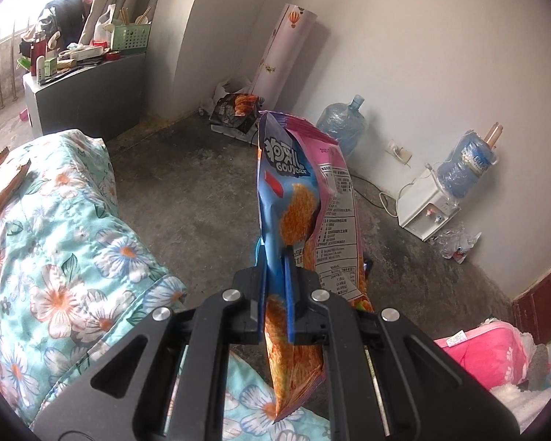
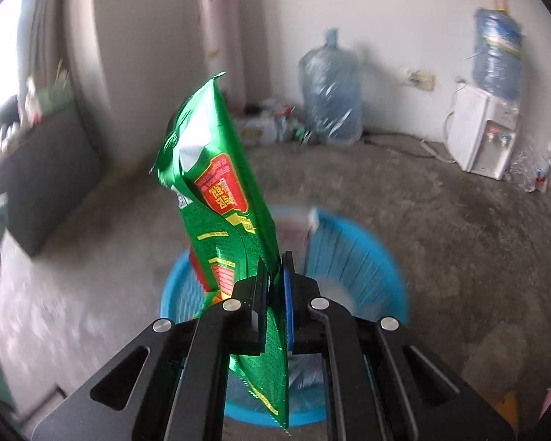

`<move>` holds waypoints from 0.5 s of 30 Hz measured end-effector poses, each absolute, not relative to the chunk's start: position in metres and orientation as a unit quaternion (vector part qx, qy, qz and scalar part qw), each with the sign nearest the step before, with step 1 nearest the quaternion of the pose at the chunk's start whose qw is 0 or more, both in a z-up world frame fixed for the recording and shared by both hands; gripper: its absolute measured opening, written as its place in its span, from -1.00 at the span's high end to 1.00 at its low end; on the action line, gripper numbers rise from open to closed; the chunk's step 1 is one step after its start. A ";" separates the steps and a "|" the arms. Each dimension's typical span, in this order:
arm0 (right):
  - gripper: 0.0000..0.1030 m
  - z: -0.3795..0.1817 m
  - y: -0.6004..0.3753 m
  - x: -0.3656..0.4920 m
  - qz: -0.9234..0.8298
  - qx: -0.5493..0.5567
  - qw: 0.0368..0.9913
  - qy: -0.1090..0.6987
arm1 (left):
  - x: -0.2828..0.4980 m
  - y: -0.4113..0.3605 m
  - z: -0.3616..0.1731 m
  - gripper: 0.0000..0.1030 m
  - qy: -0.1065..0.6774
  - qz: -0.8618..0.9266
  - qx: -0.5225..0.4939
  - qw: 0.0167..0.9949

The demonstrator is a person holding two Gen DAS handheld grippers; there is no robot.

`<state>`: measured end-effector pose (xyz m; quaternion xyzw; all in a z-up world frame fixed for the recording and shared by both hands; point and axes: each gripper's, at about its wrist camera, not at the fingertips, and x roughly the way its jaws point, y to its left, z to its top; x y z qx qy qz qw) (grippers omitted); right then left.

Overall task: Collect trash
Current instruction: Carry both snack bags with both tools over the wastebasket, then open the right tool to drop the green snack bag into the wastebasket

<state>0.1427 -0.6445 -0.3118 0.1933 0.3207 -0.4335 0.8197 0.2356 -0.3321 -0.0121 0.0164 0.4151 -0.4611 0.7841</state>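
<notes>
My left gripper (image 1: 274,261) is shut on a blue and pink snack bag (image 1: 297,198) and holds it upright in the air, beside the floral bedspread (image 1: 55,228). My right gripper (image 2: 275,268) is shut on a green snack bag (image 2: 216,198) and holds it upright above a blue plastic trash basket (image 2: 360,261) that stands on the concrete floor. The basket holds some pale trash, blurred. The right wrist view is motion-blurred.
A water dispenser (image 1: 428,209) with a bottle stands at the right wall, a spare water bottle (image 1: 343,125) and a rolled mat (image 1: 283,55) at the back wall. A dark snack bag (image 1: 235,110) lies in the far corner. A cluttered grey cabinet (image 1: 84,95) stands by the window. A pink cushion (image 1: 492,349) lies at right.
</notes>
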 end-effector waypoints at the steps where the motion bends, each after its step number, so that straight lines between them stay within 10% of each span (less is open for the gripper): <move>1: 0.85 -0.315 -0.641 0.141 -0.429 0.192 0.821 0.324 | 0.236 -0.333 -0.013 0.88 0.416 -0.461 0.017 0.784; 9: 0.72 -0.309 -0.656 0.126 -0.372 0.249 0.821 0.355 | 0.235 -0.345 -0.020 0.87 0.424 -0.466 0.019 0.776; 12: -0.01 -0.296 -0.670 0.103 -0.370 0.289 0.816 0.337 | 0.231 -0.350 -0.018 0.88 0.420 -0.471 0.023 0.776; 15: -0.03 -0.273 -0.673 0.062 -0.381 0.326 0.817 0.286 | 0.231 -0.359 -0.018 0.88 0.419 -0.473 0.029 0.775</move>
